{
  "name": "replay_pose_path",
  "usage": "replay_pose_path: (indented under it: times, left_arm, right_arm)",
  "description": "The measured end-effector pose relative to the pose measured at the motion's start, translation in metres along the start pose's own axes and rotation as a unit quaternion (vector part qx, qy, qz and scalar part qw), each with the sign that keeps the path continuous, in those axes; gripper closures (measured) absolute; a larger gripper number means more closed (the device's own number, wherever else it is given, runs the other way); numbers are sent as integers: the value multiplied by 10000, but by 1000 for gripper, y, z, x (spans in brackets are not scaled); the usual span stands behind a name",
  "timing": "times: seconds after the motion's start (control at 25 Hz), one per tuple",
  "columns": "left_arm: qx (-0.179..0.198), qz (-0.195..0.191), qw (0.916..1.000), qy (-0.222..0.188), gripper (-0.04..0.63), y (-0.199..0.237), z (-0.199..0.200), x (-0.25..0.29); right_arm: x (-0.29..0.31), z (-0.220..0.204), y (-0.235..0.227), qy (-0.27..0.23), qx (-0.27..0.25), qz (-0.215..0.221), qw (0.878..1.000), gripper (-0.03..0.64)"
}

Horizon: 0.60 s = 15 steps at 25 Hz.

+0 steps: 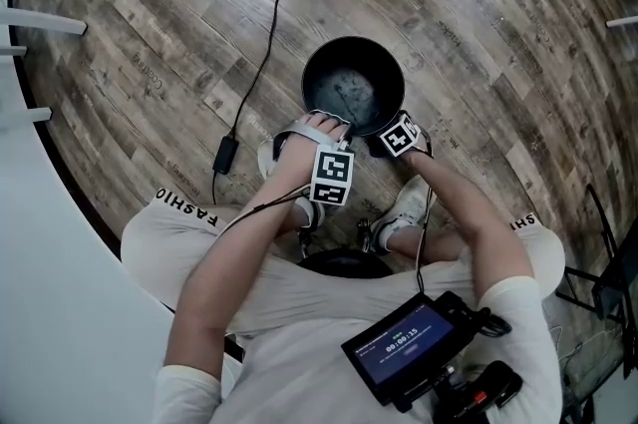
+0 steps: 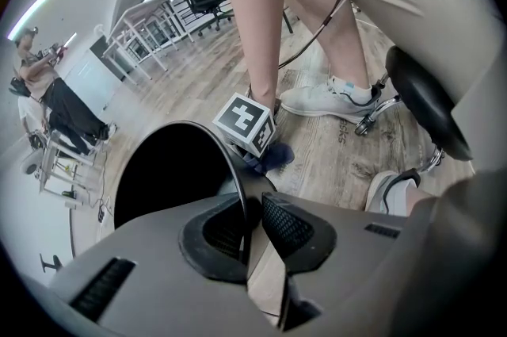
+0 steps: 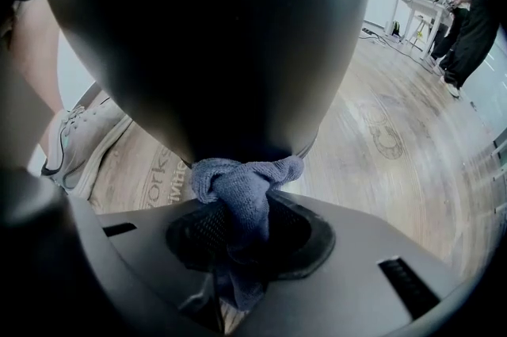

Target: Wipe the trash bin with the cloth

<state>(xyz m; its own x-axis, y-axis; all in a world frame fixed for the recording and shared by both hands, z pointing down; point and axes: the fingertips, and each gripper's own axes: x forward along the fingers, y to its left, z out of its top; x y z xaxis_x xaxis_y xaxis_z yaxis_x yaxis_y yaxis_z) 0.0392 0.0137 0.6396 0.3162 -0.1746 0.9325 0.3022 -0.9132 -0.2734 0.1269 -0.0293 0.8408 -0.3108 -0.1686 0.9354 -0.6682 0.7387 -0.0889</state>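
The trash bin point(image 1: 351, 85) stands upright on the wooden floor point(image 1: 150, 33), long axis vertical, mouth up. The left gripper point(image 2: 250, 226) is clamped on its near-left rim. The right gripper point(image 3: 238, 240) pinches a blue cloth point(image 3: 238, 183) against the bin's near-right outer wall.

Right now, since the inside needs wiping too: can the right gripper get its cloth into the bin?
Probably yes: the mouth of the trash bin is open, and the left gripper only pinches its near rim, leaving the rest free.
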Motion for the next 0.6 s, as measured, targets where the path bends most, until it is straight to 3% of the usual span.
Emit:
replay_pose_path:
  times: [0.36, 0.6]
  left_arm:
    - [93, -82, 9999, -116, 521, -6, 6, -1]
    - [142, 18, 9995, -283, 414, 5, 22, -14]
  right_arm:
    - [-25, -9, -2, 338, 140, 11, 9993, 508]
    - [-88, 15, 10, 287, 338, 318, 9985, 508]
